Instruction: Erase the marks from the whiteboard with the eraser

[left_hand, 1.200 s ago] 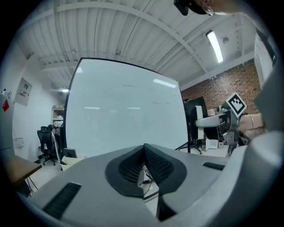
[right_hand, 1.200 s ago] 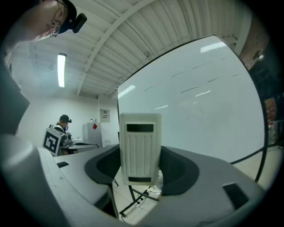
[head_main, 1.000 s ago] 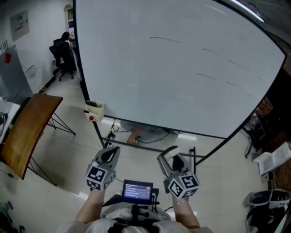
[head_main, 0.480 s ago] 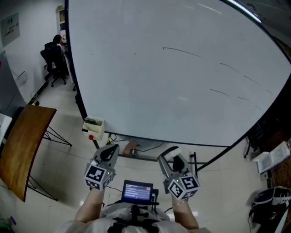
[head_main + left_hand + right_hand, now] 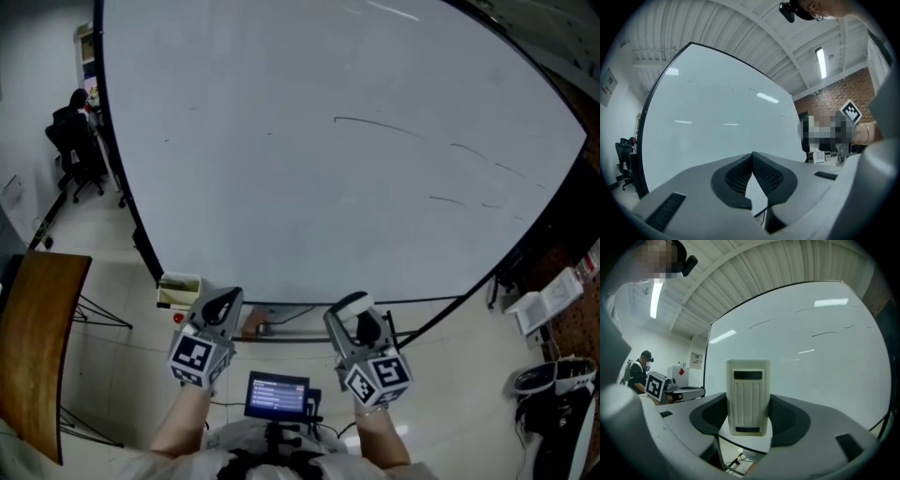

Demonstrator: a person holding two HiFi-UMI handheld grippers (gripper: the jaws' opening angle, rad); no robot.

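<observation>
Whiteboard [image 5: 281,206] looms nearer than before, marks [image 5: 375,124] upper right. Right gripper [image 5: 750,417] clamps eraser [image 5: 748,390]; left gripper [image 5: 752,161] pinched closed, empty.

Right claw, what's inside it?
A cream eraser is clamped inside the right claw, its ribbed face towards the camera. Its far side and the parts pressed against the pads are covered.

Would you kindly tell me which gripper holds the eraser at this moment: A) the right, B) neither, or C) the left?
A: the right gripper view shows the cream eraser clamped between the jaws of the right gripper, while the left gripper is shut on nothing.
</observation>
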